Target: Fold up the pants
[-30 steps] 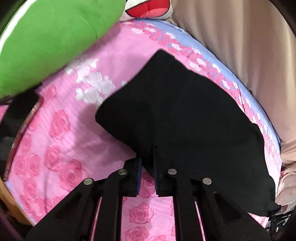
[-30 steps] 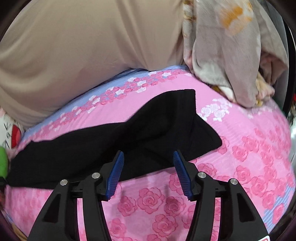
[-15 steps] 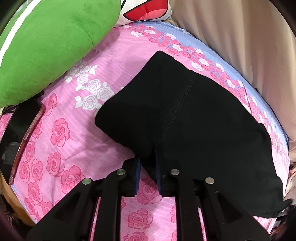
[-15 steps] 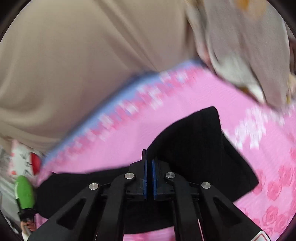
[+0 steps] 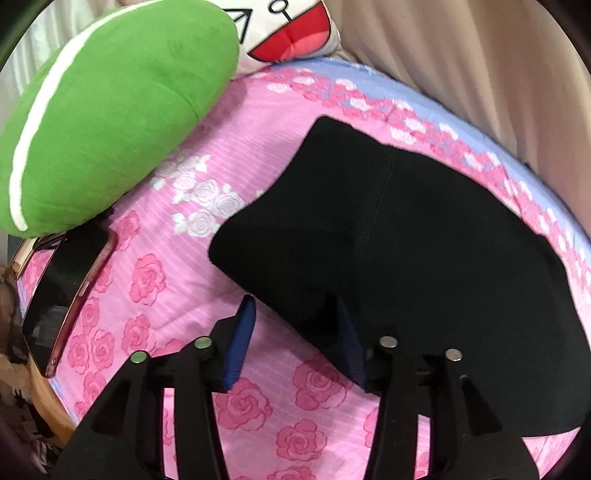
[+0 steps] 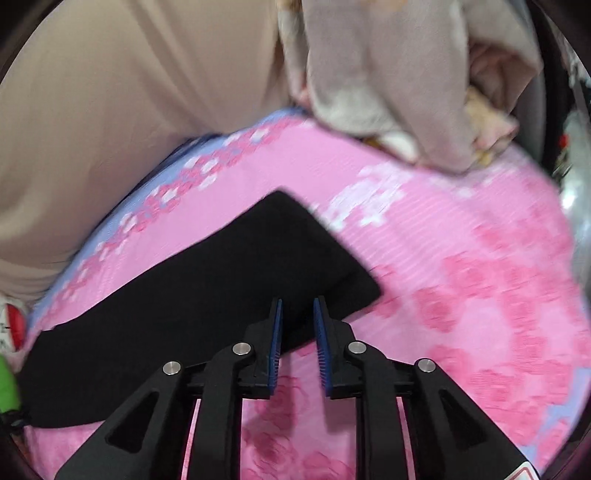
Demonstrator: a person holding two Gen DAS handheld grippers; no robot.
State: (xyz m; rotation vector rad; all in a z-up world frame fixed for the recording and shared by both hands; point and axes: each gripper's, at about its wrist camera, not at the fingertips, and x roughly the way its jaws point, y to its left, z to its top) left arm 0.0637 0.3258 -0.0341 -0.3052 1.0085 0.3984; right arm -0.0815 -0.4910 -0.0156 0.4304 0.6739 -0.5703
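The black pants (image 5: pixel 399 236) lie flat on the pink rose-print bedsheet (image 5: pixel 147 266), folded lengthwise. My left gripper (image 5: pixel 293 306) is open, its blue pads (image 5: pixel 240 339) on either side of the pants' near edge, not pinching it. In the right wrist view the pants (image 6: pixel 207 295) stretch left, their end pointing up to the right. My right gripper (image 6: pixel 297 308) is open a little, its fingers just over the near edge of the fabric with nothing held.
A green pillow (image 5: pixel 110 103) and a white cartoon cushion (image 5: pixel 291 33) lie at the bed's far left. A phone (image 5: pixel 62 295) rests by the left edge. A beige curtain (image 6: pixel 129 92) hangs behind. A bundled grey blanket (image 6: pixel 406 81) sits at the far right.
Both grippers were shut on the pants' near edge half a second ago and have opened, letting go. The right end of the pants has dropped flat onto the sheet.
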